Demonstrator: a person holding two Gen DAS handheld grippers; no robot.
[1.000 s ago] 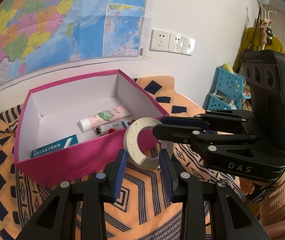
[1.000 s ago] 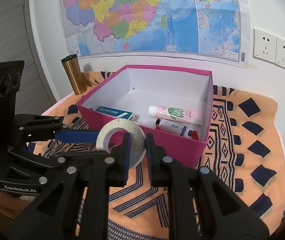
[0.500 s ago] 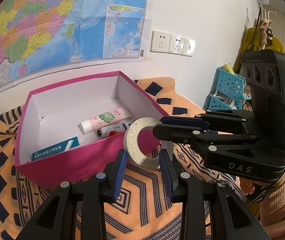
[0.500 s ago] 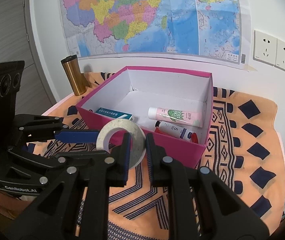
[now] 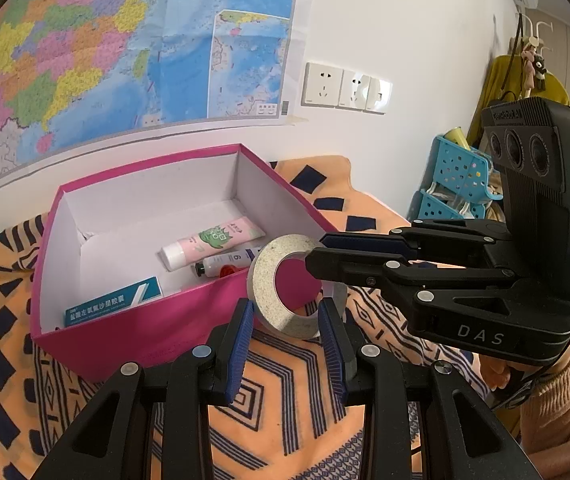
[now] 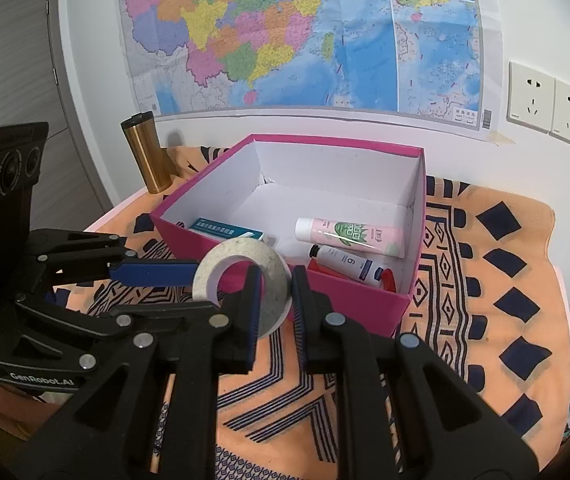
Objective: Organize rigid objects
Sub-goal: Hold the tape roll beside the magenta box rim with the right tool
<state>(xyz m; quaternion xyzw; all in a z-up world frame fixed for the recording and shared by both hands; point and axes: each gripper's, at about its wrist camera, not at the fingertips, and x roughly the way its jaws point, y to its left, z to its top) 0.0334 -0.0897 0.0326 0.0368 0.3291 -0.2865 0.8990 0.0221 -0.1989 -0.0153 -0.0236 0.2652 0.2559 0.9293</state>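
The right tongs (image 6: 276,298) clamp the rim of the grey tape roll (image 5: 285,286), holding it upright in the air just in front of the pink box's (image 5: 157,332) near wall, while the left tongs (image 5: 285,344) stand parted on either side of the roll's lower edge.

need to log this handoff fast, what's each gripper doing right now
left gripper: open, fingers either side of the grey tape ring, apparently not clamping.
right gripper: shut on the grey tape ring, pinching its wall.
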